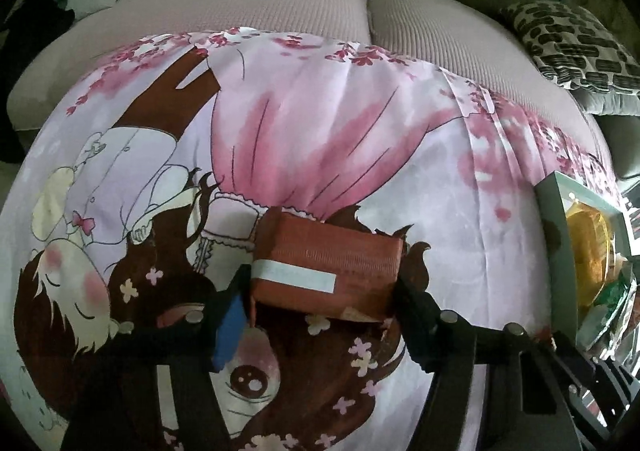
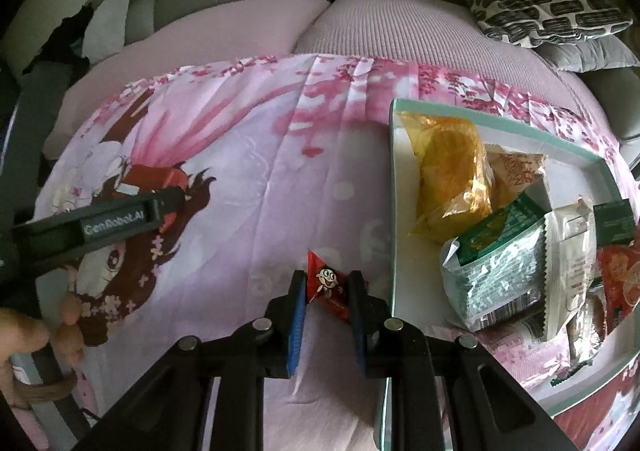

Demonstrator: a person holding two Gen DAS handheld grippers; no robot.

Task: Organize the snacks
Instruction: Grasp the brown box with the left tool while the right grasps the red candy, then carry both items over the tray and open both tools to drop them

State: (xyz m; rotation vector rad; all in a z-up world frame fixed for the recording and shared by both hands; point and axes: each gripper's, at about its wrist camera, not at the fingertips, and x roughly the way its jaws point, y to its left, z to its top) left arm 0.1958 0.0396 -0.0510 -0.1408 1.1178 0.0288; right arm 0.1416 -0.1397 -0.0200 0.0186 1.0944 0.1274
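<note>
While both pickups are in hand, my left gripper (image 1: 324,291) has its jaws clamped on the rust-red rectangular snack box (image 1: 326,265) over the pink cartoon-print sheet (image 1: 400,131). My right gripper's (image 2: 326,297) jaws pinch a small red foil candy (image 2: 326,283). Next, I judge, both go right into the teal-rimmed white tray (image 2: 394,187), already crowded.

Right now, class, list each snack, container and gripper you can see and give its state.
Left gripper: shut on the brown box.
Right gripper: shut on the red candy.
Tray: open, holding snack packets.
Yellow packet: lying in the tray.
</note>
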